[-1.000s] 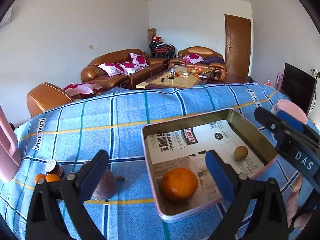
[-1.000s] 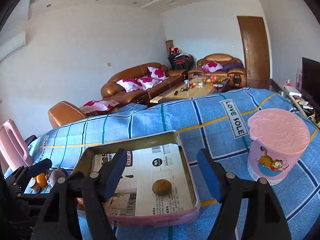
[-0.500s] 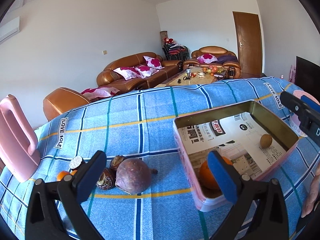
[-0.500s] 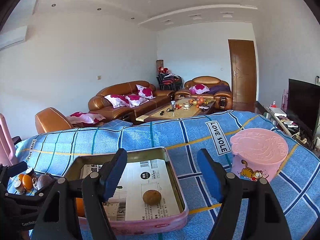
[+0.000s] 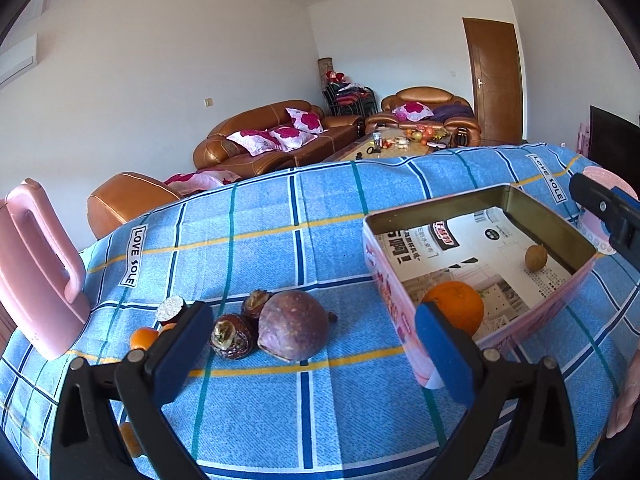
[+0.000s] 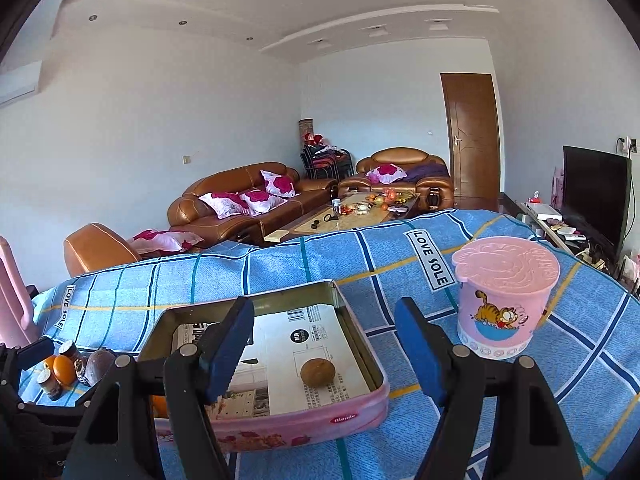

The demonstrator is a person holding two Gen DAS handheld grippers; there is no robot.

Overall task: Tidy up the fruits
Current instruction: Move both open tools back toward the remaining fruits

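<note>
A pink tin tray lined with newspaper holds an orange and a small brown fruit. Left of the tray, on the blue checked cloth, lie a large purple fruit, two dark split fruits, a small orange fruit and a cut-topped dark fruit. My left gripper is open and empty, just short of the purple fruit. My right gripper is open and empty over the tray's near edge.
A pink lidded cup with a cartoon cat stands right of the tray. A pink handled jug stands at the cloth's left edge. Behind the table are brown sofas and a low table. A finger shows at the right edge of the left wrist view.
The left gripper has swung left, from over the tray and orange to facing the purple fruit and the loose fruits. The right gripper has tipped up, with the tray lower in its view.
</note>
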